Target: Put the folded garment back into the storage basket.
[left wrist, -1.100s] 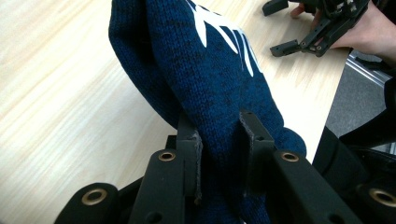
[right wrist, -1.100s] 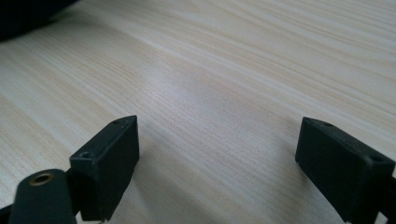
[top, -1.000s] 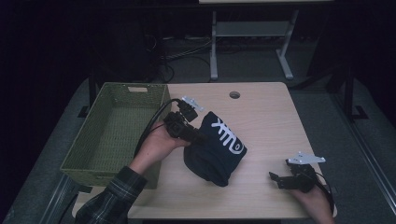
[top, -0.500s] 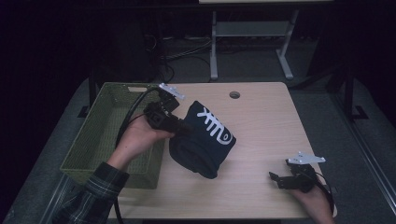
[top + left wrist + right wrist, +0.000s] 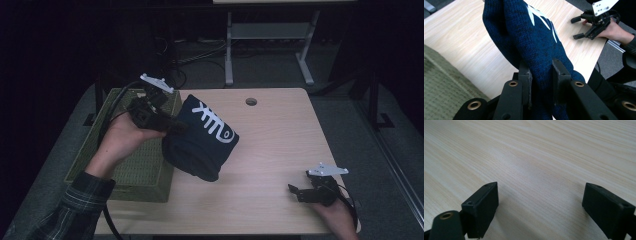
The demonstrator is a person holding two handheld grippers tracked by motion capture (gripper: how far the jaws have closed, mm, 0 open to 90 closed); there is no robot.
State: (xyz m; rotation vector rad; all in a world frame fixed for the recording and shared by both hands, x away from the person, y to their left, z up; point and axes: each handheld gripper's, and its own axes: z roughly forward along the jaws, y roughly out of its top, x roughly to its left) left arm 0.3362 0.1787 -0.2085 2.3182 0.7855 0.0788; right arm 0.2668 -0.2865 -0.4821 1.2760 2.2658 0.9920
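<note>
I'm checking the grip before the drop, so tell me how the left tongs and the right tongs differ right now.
The left tongs are shut on the blue knit hat; the right tongs stand open with nothing between them. The left tongs are raised beside the green basket, while the right tongs sit low by the near edge of the table. Both are black and hand-held.

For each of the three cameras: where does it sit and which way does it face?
High view: above the table, looking forward and down; both forearms enter below.
Left gripper view: rides the left gripper, fingers clamping the blue knit garment; shares the right gripper with the high view.
Right gripper view: low over bare wood, open fingers.
</note>
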